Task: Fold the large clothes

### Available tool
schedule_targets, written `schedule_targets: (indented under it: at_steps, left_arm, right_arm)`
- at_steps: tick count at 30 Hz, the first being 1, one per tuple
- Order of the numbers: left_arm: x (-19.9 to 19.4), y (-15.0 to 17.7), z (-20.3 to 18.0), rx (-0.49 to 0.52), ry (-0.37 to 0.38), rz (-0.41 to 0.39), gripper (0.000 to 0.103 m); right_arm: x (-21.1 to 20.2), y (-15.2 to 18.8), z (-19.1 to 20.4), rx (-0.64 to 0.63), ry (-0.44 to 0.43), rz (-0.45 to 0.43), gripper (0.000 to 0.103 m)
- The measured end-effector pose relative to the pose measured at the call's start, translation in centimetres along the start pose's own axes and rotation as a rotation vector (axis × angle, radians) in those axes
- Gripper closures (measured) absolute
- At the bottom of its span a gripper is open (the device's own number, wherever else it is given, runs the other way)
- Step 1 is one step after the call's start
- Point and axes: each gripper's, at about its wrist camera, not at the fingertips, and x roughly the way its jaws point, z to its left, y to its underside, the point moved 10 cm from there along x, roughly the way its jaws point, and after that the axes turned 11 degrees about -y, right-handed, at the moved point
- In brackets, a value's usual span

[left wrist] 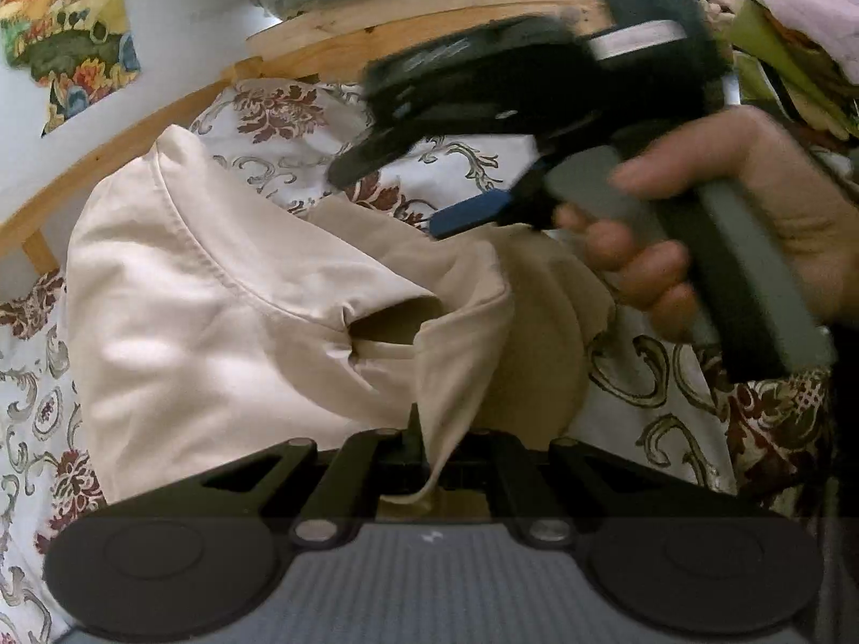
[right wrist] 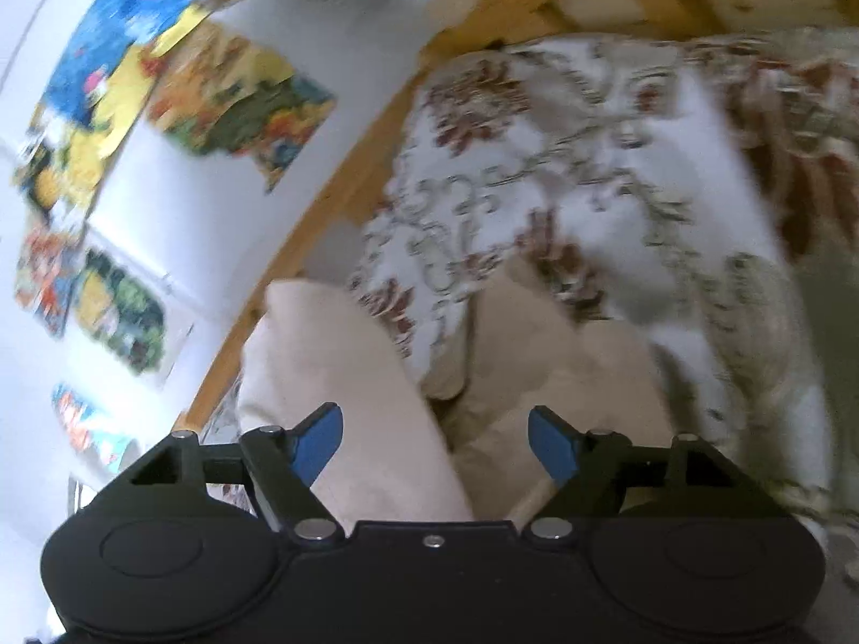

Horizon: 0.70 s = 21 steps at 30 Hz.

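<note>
Garment (left wrist: 225,290) was a cream, cotton-looking piece, lying bunched on the floral bedspread (left wrist: 472,161) near the wooden bed frame (left wrist: 134,145); I read it as light, limp and not slippery, so it would sag from any single pinch and need two spread holds. Best grab points looked like the stitched seam running across it and the hemmed edge by the opening, where the fabric is doubled. My left gripper (left wrist: 424,461) sat closed down on a fold of that cloth, with the edge hanging between the fingers. My right gripper (right wrist: 435,445) was wide open with nothing in it, blue pads (right wrist: 319,443) either side of the fabric below; from the left view it sat above the garment in my right hand (left wrist: 741,225). Couldn't tell what kind of garment it was, or its full extent: both views cropped it. Right view was motion-blurred, and the left fingertips were buried in cloth.
</note>
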Motion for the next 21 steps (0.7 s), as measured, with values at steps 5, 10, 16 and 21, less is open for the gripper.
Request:
schedule_targets:
  at_steps: [5, 10, 16, 21]
  left_arm:
    - [-0.1, 0.0, -0.1, 0.015, -0.022, -0.015, 0.102]
    - [-0.5, -0.6, -0.5, 0.0, -0.039, -0.043, 0.102]
    - [1.0, -2.4, -3.0, -0.014, 0.044, -0.049, 0.102]
    - [2.5, -1.3, -4.4, -0.005, 0.133, 0.009, 0.097]
  right_arm:
    - [3.5, 1.2, -0.1, -0.038, 0.002, 0.099, 0.055]
    - [2.7, 0.7, 1.4, -0.106, -0.023, 0.051, 0.102]
    - [-2.3, -1.2, 2.7, -0.227, 0.039, -0.074, 0.103]
    - [-2.2, -0.3, -2.9, -0.171, 0.253, 0.016, 0.103]
